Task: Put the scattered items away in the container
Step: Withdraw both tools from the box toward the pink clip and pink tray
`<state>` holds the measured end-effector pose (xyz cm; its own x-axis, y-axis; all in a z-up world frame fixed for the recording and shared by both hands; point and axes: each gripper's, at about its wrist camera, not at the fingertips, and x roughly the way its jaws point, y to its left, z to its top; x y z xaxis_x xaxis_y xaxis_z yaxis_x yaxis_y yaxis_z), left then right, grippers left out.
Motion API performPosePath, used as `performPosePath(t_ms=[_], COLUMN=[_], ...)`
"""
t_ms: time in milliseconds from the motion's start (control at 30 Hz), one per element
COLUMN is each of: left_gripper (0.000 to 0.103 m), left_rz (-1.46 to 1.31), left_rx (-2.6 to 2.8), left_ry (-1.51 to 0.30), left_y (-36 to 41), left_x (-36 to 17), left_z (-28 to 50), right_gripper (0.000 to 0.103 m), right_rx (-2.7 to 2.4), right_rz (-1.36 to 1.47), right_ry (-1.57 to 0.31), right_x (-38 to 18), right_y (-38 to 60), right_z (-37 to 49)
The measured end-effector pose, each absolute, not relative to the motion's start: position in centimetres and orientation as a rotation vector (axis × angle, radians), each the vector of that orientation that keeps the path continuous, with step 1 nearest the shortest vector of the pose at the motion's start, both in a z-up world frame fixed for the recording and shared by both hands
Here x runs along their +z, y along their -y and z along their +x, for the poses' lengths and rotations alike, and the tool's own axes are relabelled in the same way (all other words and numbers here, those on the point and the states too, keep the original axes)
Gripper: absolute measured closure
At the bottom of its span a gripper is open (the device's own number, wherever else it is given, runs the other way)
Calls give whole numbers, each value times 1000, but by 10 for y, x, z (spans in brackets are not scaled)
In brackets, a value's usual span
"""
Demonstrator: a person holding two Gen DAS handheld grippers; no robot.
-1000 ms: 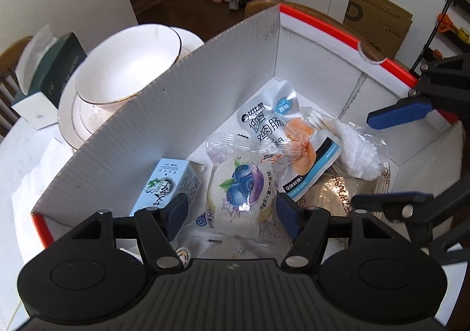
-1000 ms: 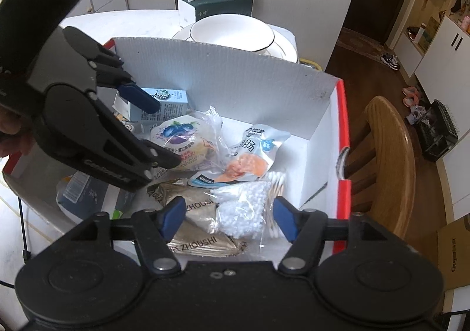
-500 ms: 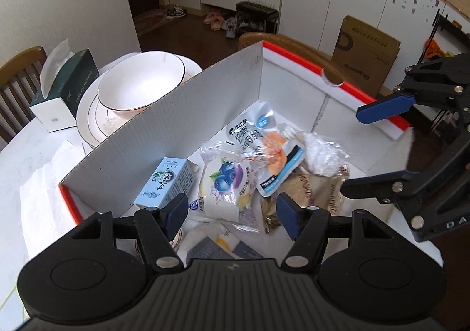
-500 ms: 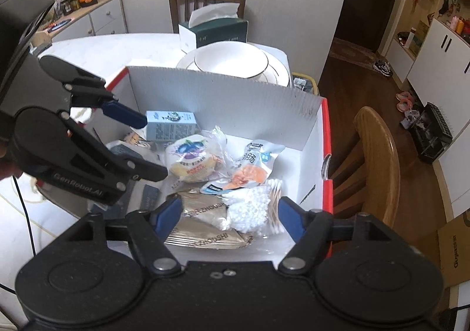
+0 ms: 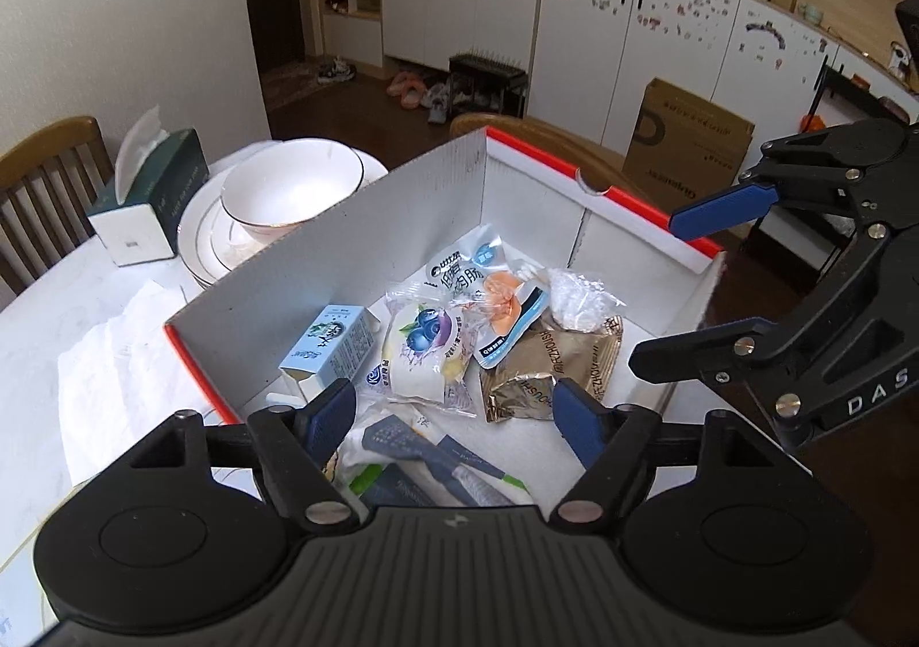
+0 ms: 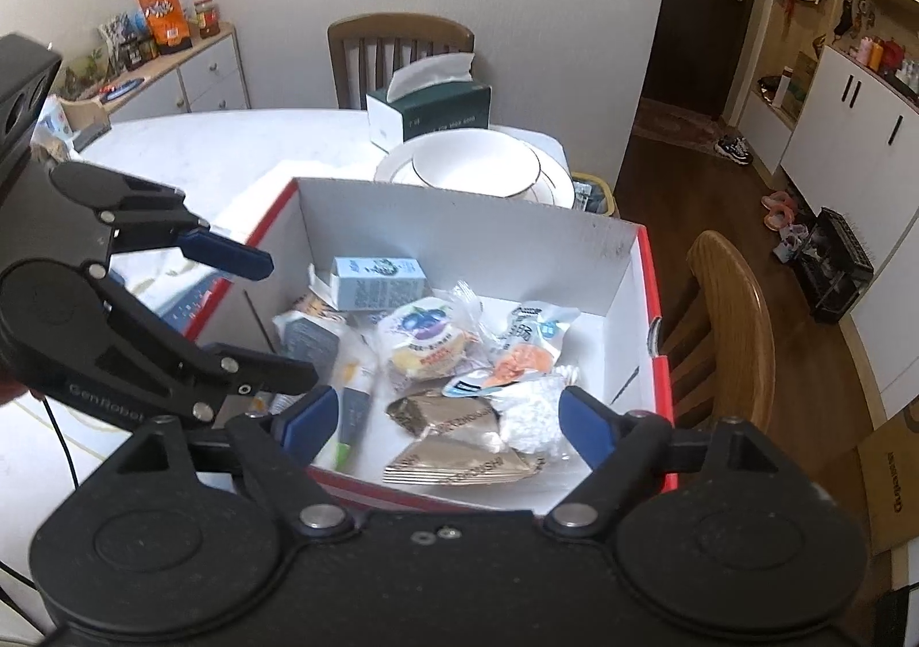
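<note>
Grippers risen; box (image 5: 402, 210) (snacks (image 5: 428, 343) inside).

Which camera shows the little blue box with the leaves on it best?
The right wrist view. There the little blue box lies open to sight by the back wall of the cardboard box, its long printed side showing whole. In the left wrist view the same box has its lower end hidden behind a finger of the left hand-held gripper.
</note>
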<state>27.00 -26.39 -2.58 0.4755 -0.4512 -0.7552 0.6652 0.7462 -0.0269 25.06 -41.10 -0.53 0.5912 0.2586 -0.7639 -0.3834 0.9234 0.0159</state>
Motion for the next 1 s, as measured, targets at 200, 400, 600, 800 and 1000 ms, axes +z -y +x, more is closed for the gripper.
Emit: performPosePath(t_ms=[200, 400, 600, 800, 1000], left_gripper=[20, 15, 3, 1, 1], left_rz=[246, 214, 183, 135, 126], left_rx=[-707, -686, -639, -558, -504], left_ry=[-792, -770, -752, -747, -745], left_y=[243, 213, 169, 117, 71], left_x=[-18, -18, -21, -26, -34], left_z=[251, 234, 218, 203, 189], right_gripper=[16, 15, 15, 14, 14], right_rx=[357, 346, 371, 413, 447], right_rz=[-128, -150, -151, -139, -142], right_ry=[-829, -767, -749, -750, -767], right_x=[5, 15, 18, 14, 5], right_y=[398, 371, 335, 293, 248], right_z=[236, 218, 209, 203, 206])
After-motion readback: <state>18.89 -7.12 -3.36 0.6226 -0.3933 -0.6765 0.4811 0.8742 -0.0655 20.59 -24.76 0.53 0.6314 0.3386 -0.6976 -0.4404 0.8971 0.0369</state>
